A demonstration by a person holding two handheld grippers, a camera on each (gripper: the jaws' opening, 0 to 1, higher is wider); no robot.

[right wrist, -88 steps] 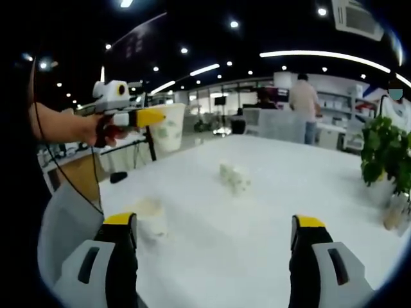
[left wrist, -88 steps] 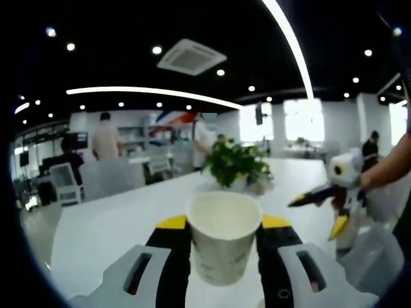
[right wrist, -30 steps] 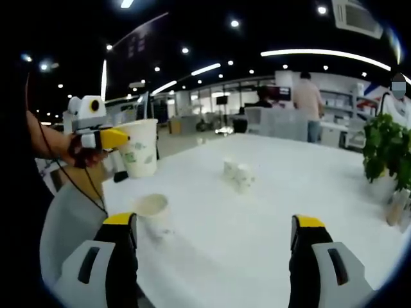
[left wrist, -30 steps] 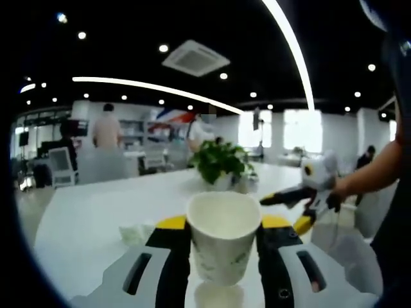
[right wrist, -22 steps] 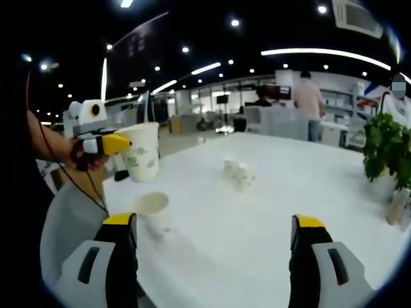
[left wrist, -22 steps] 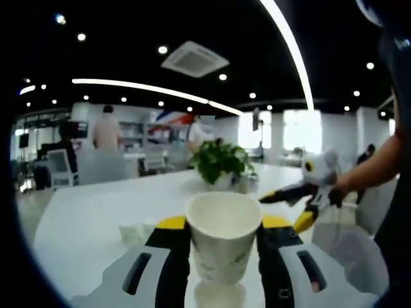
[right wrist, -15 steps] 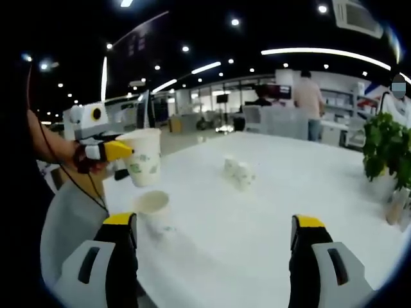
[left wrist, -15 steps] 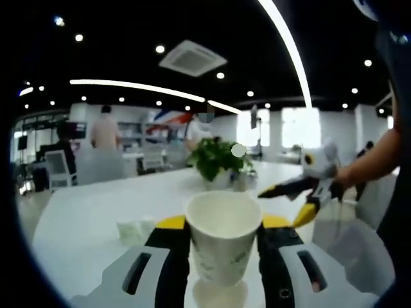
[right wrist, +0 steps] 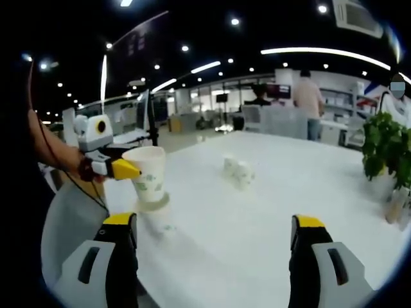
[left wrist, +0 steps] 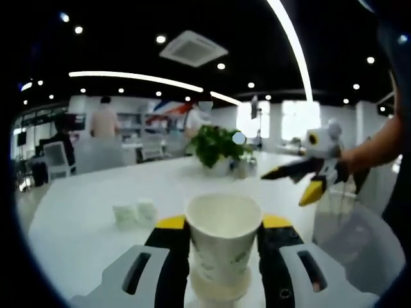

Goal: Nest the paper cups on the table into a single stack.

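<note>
My left tongs [left wrist: 223, 256] clamp a paper cup [left wrist: 223, 240], partly seated in the table [right wrist: 270, 212] cup [right wrist: 156, 204]. Right tongs [right wrist: 215, 256] wide open, empty. Mid-frame cups [right wrist: 236, 171] remain.

Open-plan office, dark ceiling [left wrist: 128, 25] with round spot lights and long curved light strips [left wrist: 292, 48]; a ceiling vent [left wrist: 192, 48] sits high above the left view's jaws. White worktop [right wrist: 270, 199] runs ahead of the jaws in both views. Potted plant [left wrist: 217, 146] on it, straight ahead past the left jaws; far right of the right view's jaws. Bright windows [left wrist: 298, 119] behind. People [right wrist: 308, 96] stand by desks and a chair [left wrist: 50, 160] in the back, blurred.
</note>
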